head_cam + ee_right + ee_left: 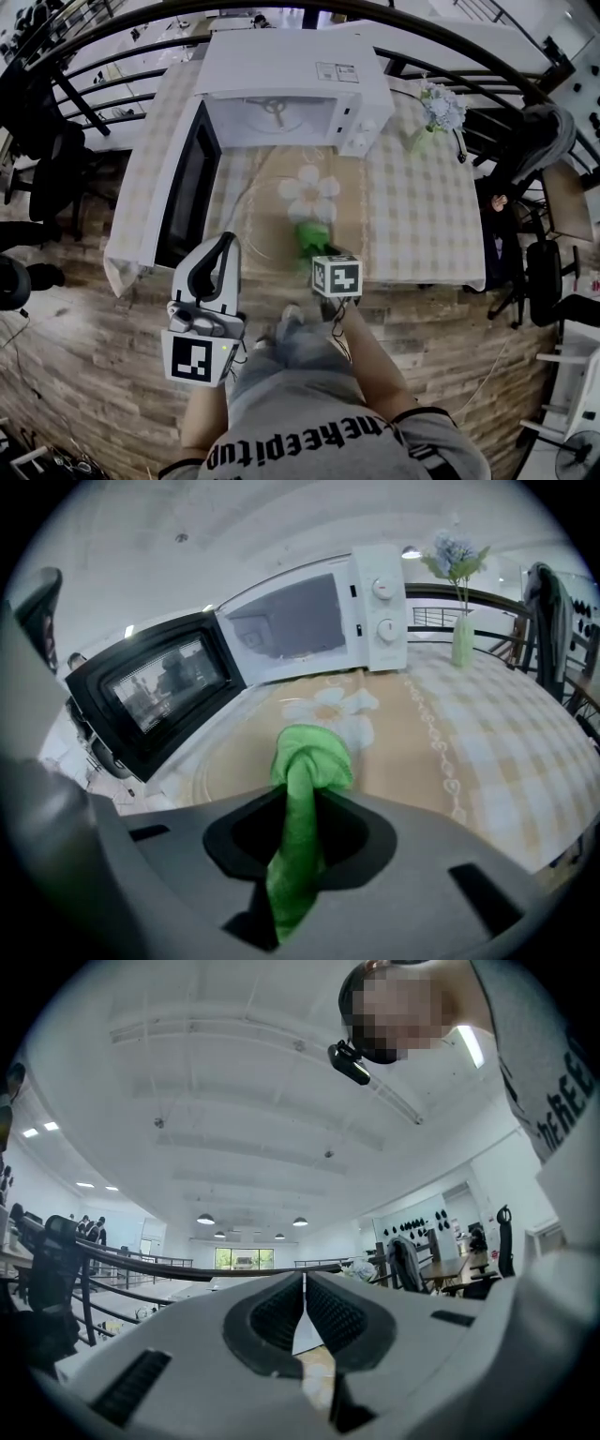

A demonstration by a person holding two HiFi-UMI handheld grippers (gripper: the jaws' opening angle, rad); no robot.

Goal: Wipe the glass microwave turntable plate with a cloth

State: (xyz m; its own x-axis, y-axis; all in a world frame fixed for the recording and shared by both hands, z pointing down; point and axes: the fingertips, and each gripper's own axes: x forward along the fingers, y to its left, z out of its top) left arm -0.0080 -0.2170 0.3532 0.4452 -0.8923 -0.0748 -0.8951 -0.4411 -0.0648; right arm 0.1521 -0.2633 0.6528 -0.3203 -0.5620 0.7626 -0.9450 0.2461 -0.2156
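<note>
The clear glass turntable plate (pixel 267 225) lies flat on the checked tablecloth in front of the microwave; its rim (pixel 230 766) shows faintly in the right gripper view. My right gripper (pixel 314 246) is over the plate's near side, shut on a green cloth (pixel 314 234). The cloth (pixel 305 761) bunches out past the jaws. My left gripper (pixel 225 248) is held off the table's front edge, left of the plate, tilted upward. Its jaws (pixel 305 1288) are shut with nothing between them, and that view shows mostly ceiling.
A white microwave (pixel 281 89) stands at the table's back with its door (pixel 187 183) swung open to the left, close to my left gripper. A vase of flowers (pixel 436 112) stands at the back right. Chairs (pixel 534 272) and a railing surround the table.
</note>
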